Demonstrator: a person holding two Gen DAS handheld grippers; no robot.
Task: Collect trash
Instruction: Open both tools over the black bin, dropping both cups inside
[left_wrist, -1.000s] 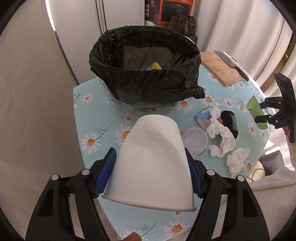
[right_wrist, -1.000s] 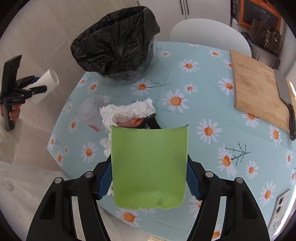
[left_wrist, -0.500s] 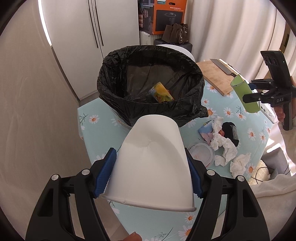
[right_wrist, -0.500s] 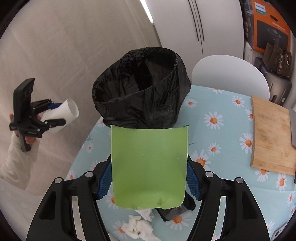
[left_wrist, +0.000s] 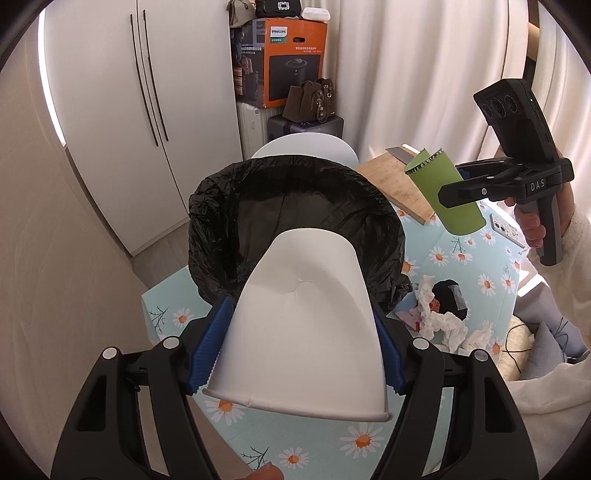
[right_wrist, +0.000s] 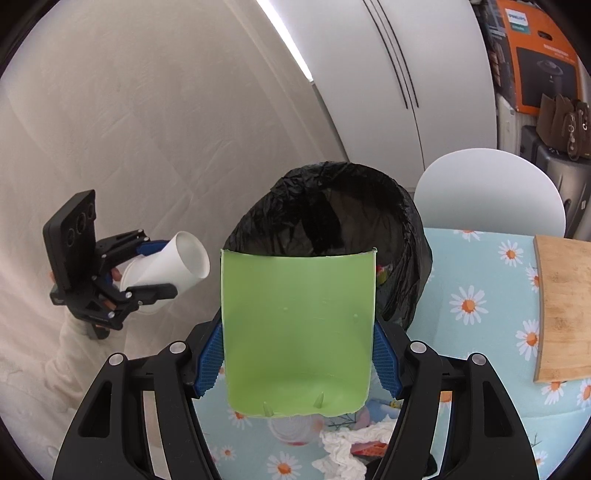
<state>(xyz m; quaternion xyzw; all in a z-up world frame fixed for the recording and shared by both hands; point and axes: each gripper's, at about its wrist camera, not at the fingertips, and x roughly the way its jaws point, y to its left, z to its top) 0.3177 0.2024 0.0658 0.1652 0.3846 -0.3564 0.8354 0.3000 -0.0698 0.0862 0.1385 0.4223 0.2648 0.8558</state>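
My left gripper is shut on a white paper cup, held in the air in front of the black-lined trash bin. My right gripper is shut on a green plastic piece, also raised near the bin. Each gripper shows in the other's view: the right one with the green piece to the bin's right, the left one with the cup to the bin's left. Crumpled white tissues and other scraps lie on the daisy tablecloth.
A wooden cutting board with a knife lies at the table's far right. A phone lies on the table. A white chair stands behind the bin. A white cabinet and stacked boxes stand behind.
Both grippers have risen with their loads and closed in on the bin's mouth. The table has dropped lower in both views.
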